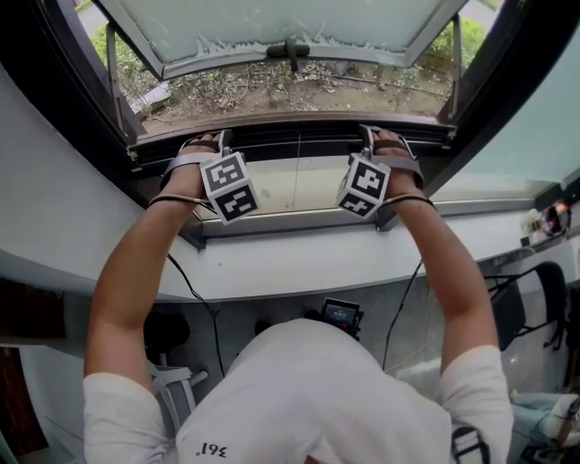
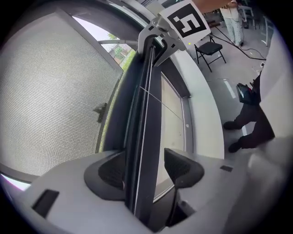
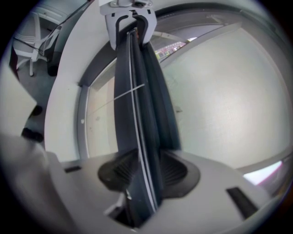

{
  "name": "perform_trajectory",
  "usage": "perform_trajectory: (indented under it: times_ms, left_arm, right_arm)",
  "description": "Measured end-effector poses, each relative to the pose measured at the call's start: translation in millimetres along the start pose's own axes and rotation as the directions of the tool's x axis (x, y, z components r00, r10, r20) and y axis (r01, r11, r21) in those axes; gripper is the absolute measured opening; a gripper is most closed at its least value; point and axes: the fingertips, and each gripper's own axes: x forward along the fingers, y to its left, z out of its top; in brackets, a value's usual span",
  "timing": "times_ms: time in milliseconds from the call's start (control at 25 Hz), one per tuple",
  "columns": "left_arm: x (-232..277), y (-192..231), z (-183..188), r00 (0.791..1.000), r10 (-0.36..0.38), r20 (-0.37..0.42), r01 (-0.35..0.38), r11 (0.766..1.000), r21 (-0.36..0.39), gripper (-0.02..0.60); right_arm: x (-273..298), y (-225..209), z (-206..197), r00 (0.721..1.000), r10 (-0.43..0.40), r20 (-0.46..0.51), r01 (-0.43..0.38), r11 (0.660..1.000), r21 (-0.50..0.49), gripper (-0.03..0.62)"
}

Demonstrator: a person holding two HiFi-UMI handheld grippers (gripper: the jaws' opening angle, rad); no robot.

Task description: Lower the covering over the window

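Observation:
A dark bar (image 1: 294, 138), the covering's bottom rail, runs across the window opening just above the sill. My left gripper (image 1: 210, 140) is shut on its left part and my right gripper (image 1: 381, 136) on its right part. In the left gripper view the bar (image 2: 146, 114) passes between the pads of the left gripper (image 2: 144, 171), and the right gripper (image 2: 158, 32) clamps it at the far end. The right gripper view shows the bar (image 3: 137, 105) pinched between the pads of the right gripper (image 3: 144, 171). At the bar's far end there, the left gripper (image 3: 130, 23) straddles it.
The window pane (image 1: 290, 23) is swung open outward, its handle (image 1: 290, 50) hanging at mid-edge, with plants on the ground beyond. A white sill (image 1: 299, 263) lies under my arms. A folding chair (image 2: 210, 48) and a standing person (image 2: 252, 114) are in the room.

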Motion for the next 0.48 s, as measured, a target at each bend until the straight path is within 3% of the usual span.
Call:
perform_trajectory:
  times_ms: [480]
  left_arm:
    - [18, -15, -4, 1.0, -0.021, -0.015, 0.021, 1.0, 0.0, 0.261]
  right_arm:
    - [14, 20, -3, 1.0, 0.023, -0.019, -0.023, 1.0, 0.006, 0.144]
